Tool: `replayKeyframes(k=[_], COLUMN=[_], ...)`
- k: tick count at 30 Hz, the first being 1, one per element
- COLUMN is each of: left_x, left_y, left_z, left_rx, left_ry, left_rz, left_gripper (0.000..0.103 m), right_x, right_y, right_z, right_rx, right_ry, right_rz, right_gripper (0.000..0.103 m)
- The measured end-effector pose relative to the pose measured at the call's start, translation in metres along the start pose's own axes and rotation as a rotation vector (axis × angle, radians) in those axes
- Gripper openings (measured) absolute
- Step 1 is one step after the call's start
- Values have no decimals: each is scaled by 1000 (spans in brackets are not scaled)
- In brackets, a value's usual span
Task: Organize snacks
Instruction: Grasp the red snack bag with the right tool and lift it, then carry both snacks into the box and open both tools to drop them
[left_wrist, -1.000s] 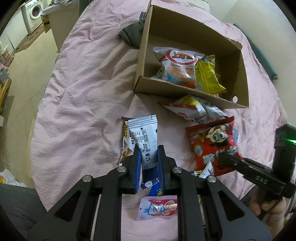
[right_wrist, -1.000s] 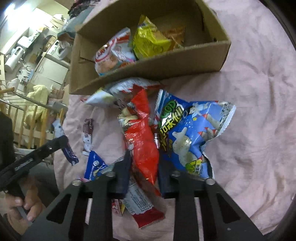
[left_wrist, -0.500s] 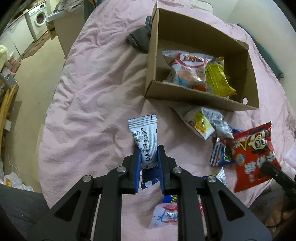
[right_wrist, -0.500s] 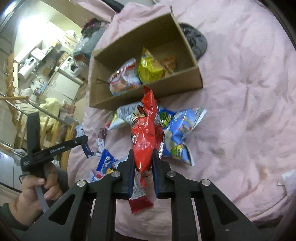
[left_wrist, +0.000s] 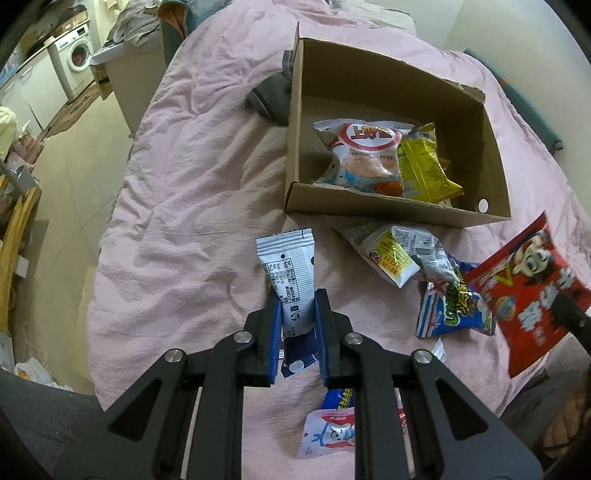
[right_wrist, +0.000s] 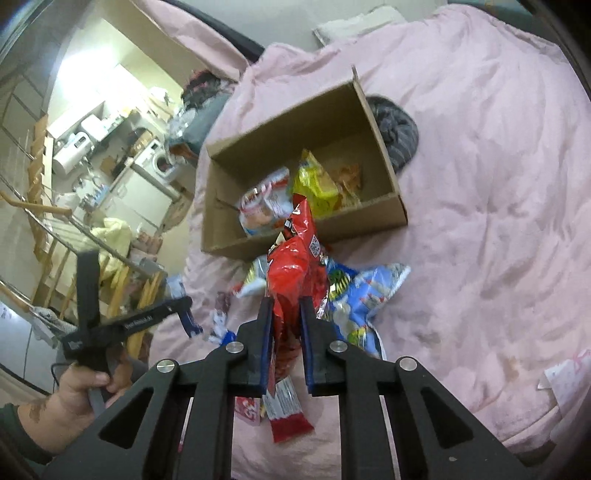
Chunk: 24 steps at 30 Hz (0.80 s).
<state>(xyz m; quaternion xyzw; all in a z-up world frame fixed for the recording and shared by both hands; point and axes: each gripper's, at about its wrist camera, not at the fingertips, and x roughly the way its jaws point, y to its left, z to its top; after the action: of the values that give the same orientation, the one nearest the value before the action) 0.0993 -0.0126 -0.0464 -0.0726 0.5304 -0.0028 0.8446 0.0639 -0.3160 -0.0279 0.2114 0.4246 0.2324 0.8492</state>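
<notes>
A big pink blanket (left_wrist: 207, 177) covers the bed and is full of wrinkles. A gray cloth (left_wrist: 271, 98) lies bunched up on it, just beside the far corner of the box. In the right view the same gray cloth (right_wrist: 397, 127) looks striped. A white pillow (right_wrist: 354, 24) sits at the far end of the bed. A washing machine (left_wrist: 75, 61) stands by the wall on the floor side, with white cabinets (left_wrist: 35, 90) next to it. A wooden rack (right_wrist: 48, 229) stands near the bed. A small white paper (right_wrist: 565, 373) lies on the blanket at the right edge.
</notes>
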Motion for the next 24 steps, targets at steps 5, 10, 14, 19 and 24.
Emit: replayKeyframes(k=[5,10,14,19,24], left_x=[-11,-30,-39,-44,-37], left_y=[-3,-11,-13,-24,-35], left_z=[8,32,57,90,113], left_rx=[0,38,56,91,105], left_ry=[5,-48,-89,-144,-164], left_rz=[-39,-40,-35,-30,-35], left_gripper=[13,13,13,13,13], right_x=[-13,-17,-16,-10,-1], right_y=[0,-1,-8,-13,-19], right_z=[13,33,50,69,89], right_rx=[12,16,36,39,35], right_ry=[-105,-189,-227,-257,-262], right_rz=[-1,-13,-17,-29,-43], right_gripper=[14,14,14,14,14])
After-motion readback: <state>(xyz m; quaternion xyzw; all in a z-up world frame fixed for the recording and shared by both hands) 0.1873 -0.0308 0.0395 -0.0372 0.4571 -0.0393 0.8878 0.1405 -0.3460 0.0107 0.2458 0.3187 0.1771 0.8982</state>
